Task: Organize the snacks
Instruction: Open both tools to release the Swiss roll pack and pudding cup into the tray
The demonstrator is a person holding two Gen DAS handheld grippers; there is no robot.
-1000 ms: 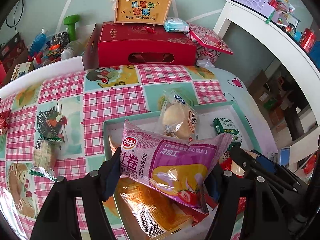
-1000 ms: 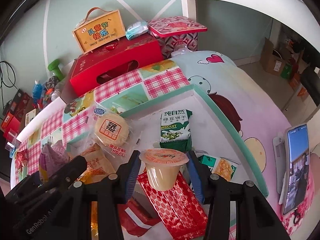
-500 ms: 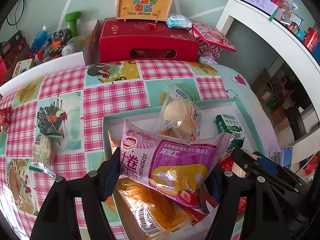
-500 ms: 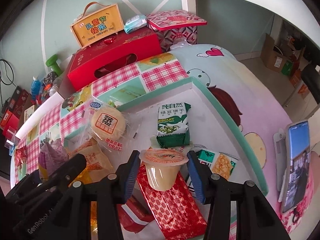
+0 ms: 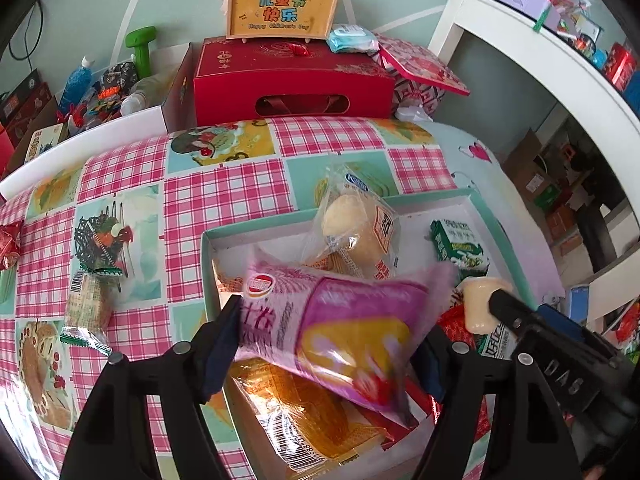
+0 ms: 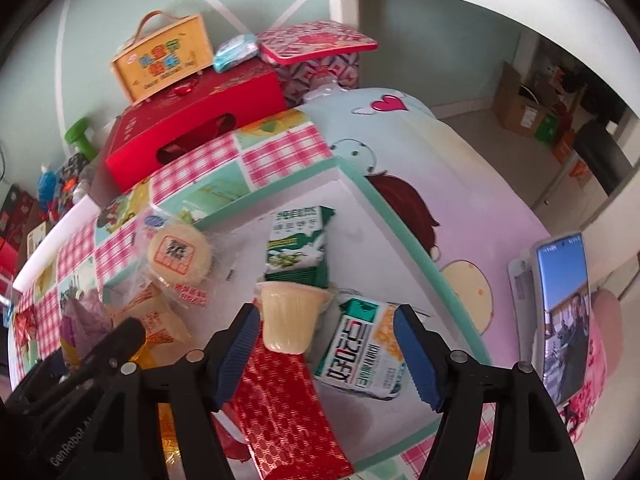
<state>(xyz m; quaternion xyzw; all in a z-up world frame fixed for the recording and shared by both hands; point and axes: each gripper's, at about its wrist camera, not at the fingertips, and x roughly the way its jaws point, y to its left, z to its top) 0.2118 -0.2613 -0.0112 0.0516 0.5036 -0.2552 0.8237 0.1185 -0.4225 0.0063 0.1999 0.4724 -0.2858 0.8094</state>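
Barcode-printed orange packet [image 5: 304, 420] is half hidden under blurred pink packet [image 5: 340, 332] between just-widened left gripper [image 5: 328, 352] jaws | jelly cup [image 6: 289, 316] released by right gripper [image 6: 326, 344], jaws just parted, tipped in teal-rimmed box [image 6: 400, 224] | biscuit pack [image 6: 298, 248] seen behind.

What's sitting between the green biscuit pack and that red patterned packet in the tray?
A jelly cup, tipped between the green biscuit pack and red packet, inside the right gripper's open jaws; right wrist view.

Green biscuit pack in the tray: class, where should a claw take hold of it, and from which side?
Pinch the green biscuit pack across its two long edges at mid-length, coming from above. It lies flat on the tray floor, and the tipped jelly cup crowds its near end.
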